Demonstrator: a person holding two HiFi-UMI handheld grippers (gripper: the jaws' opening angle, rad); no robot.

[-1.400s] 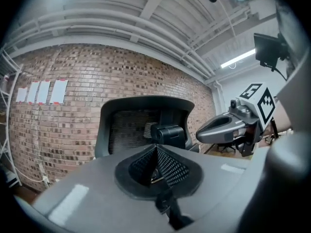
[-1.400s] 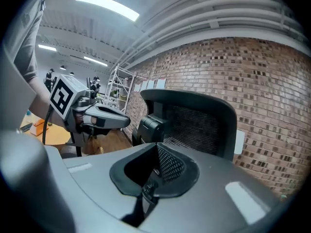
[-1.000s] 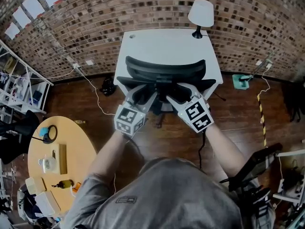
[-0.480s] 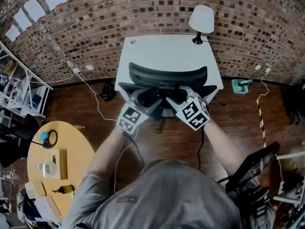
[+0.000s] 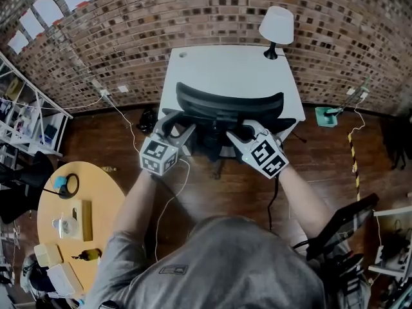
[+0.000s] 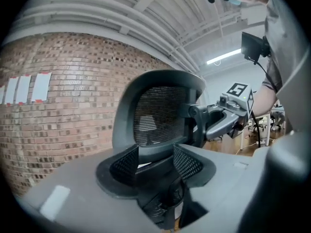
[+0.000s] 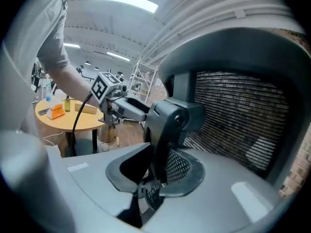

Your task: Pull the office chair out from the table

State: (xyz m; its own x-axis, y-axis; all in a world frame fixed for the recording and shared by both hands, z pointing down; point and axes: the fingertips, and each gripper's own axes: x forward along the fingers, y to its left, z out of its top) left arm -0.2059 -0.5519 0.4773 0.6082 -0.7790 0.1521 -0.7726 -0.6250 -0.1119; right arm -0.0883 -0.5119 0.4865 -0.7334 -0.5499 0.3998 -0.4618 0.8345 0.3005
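- The black mesh-backed office chair (image 5: 230, 102) sits at upper centre, tucked against the white rectangular table (image 5: 225, 60); by my judgement the pull has not begun.
- The right gripper (image 5: 244, 131), its jaws just closing, clamps the backrest's dark support post (image 7: 167, 125).
- The left gripper (image 5: 171, 129), its jaws just opening, stands apart at the backrest's lower edge and grips nothing.

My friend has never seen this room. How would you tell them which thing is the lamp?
Find the brick wall at the far side; a white table stands against it. The lamp stands at that table's far right corner. Its pale cone shade on a thin dark stem sets it apart from the black mesh office chair at the table's near edge.
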